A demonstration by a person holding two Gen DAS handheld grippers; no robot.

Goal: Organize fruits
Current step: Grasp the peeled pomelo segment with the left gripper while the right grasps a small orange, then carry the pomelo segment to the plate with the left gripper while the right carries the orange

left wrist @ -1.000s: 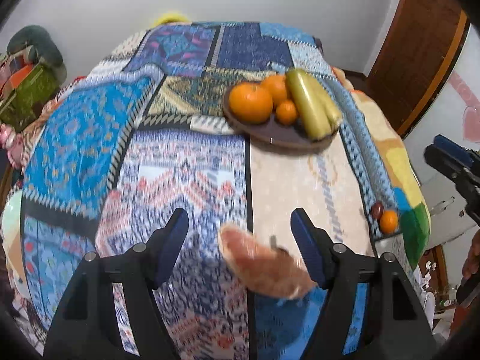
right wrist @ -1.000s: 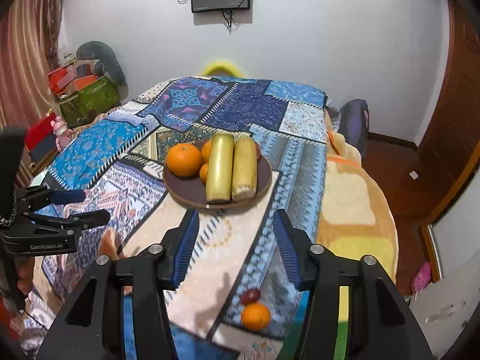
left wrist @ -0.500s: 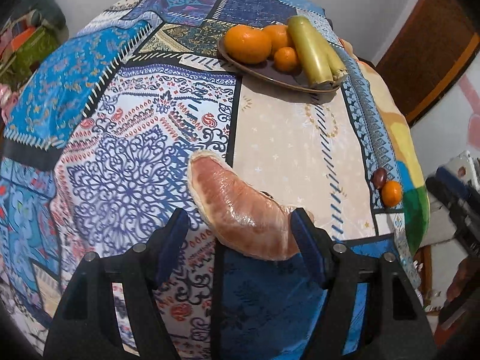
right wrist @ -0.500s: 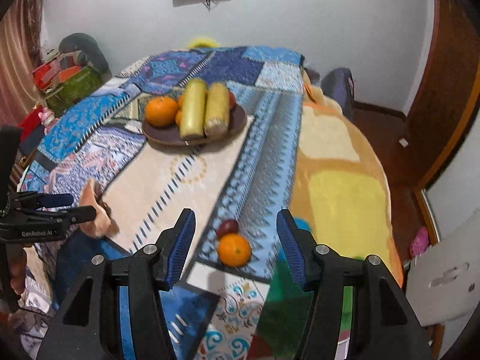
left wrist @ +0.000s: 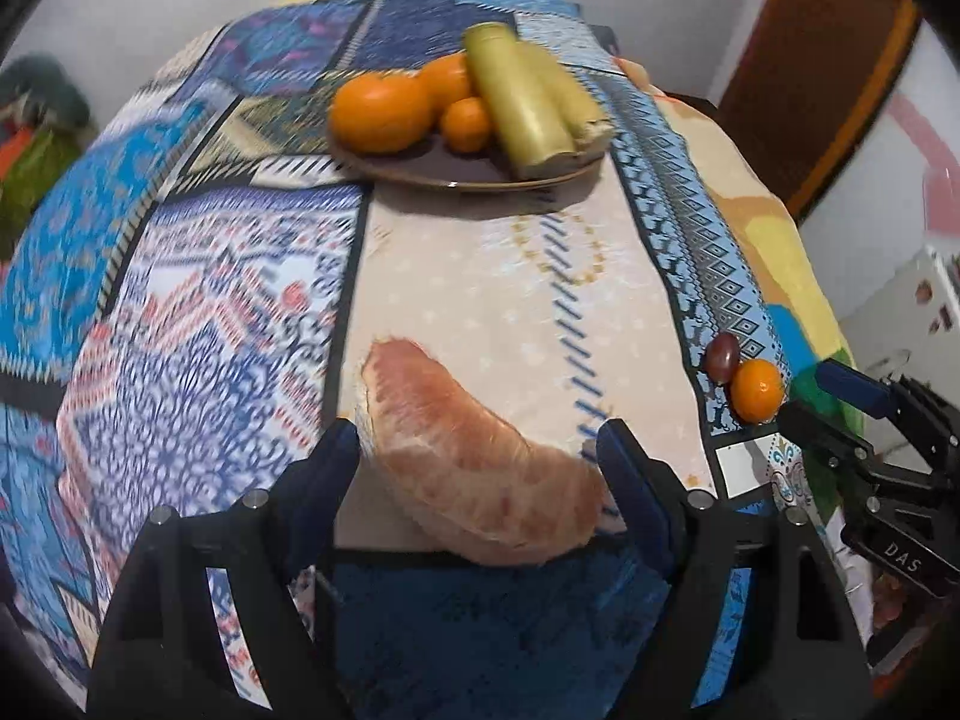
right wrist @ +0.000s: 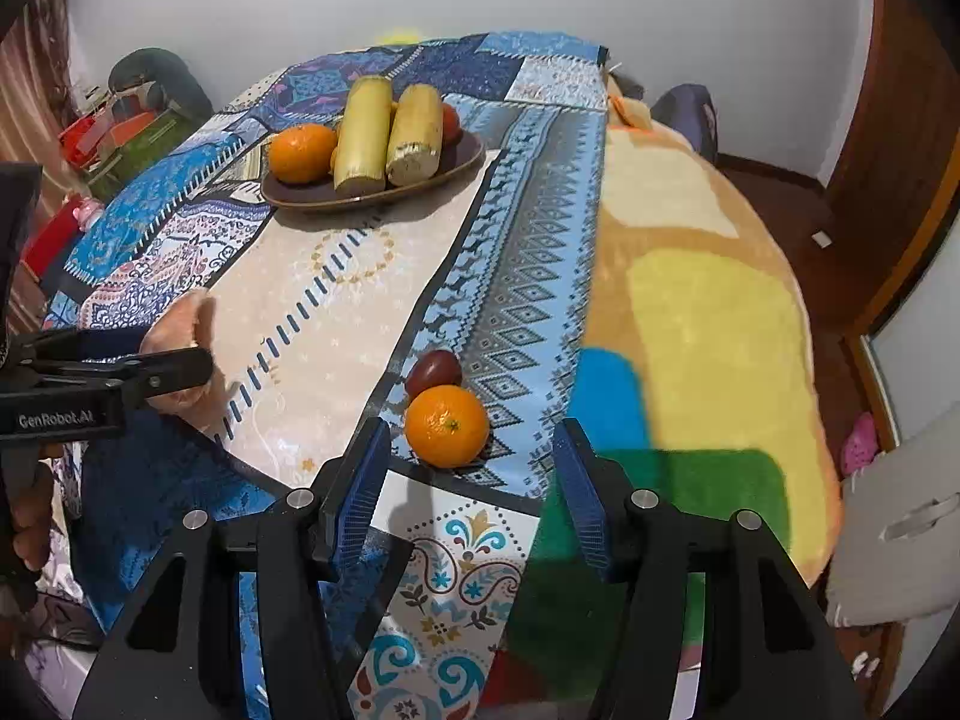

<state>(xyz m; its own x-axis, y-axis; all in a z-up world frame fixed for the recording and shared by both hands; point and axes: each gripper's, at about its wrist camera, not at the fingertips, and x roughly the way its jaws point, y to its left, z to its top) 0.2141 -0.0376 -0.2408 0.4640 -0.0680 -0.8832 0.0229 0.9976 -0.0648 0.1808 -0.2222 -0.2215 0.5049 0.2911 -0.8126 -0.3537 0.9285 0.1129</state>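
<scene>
A peeled pink pomelo wedge point(left wrist: 474, 468) lies on the patterned cloth between the open fingers of my left gripper point(left wrist: 480, 468); it also shows in the right wrist view point(right wrist: 180, 330). A loose orange point(right wrist: 447, 425) and a dark red fruit point(right wrist: 433, 371) lie just ahead of my open right gripper point(right wrist: 471, 489), near the cloth's edge; both show in the left wrist view, the orange point(left wrist: 757, 390) and the dark fruit point(left wrist: 720, 355). A brown plate point(right wrist: 372, 195) at the back holds oranges and two yellow-green cane pieces point(right wrist: 384, 132).
The patterned cloth point(left wrist: 510, 276) covers a rounded surface that falls away at the sides. An orange-yellow blanket point(right wrist: 708, 276) lies to the right. Clutter point(right wrist: 120, 132) sits at the far left by the wall. A white chair point(right wrist: 900, 540) stands at right.
Both grippers moved forward and down. The pomelo wedge now sits between the left fingers. The orange and dark fruit now lie just ahead of the right fingers.
</scene>
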